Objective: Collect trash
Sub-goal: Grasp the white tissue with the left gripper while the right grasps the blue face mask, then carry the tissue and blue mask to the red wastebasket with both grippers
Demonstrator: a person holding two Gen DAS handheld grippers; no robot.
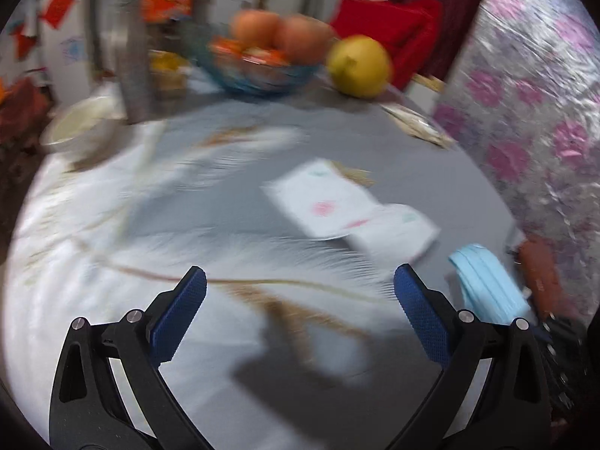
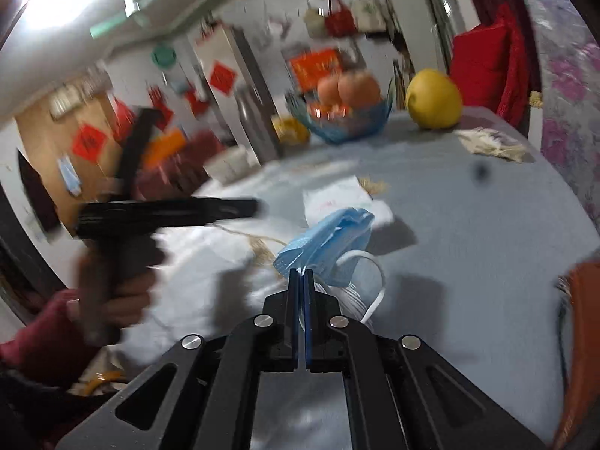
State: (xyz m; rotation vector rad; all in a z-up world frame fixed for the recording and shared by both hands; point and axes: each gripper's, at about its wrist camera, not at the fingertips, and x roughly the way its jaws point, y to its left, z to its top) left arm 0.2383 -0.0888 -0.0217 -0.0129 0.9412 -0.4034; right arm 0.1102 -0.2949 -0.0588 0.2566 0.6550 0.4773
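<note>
My right gripper is shut on a crumpled blue face mask, held above the grey table; its white ear loop hangs down. The mask also shows at the right of the left wrist view. My left gripper is open and empty over the table, with white printed paper wrappers lying ahead of it to the right. The same wrappers lie beyond the mask in the right wrist view. The left gripper shows blurred at the left there.
A blue bowl of oranges, a yellow pomelo, a white bowl and a metal flask stand at the far side. A flat packet lies at the far right. A floral cover is on the right.
</note>
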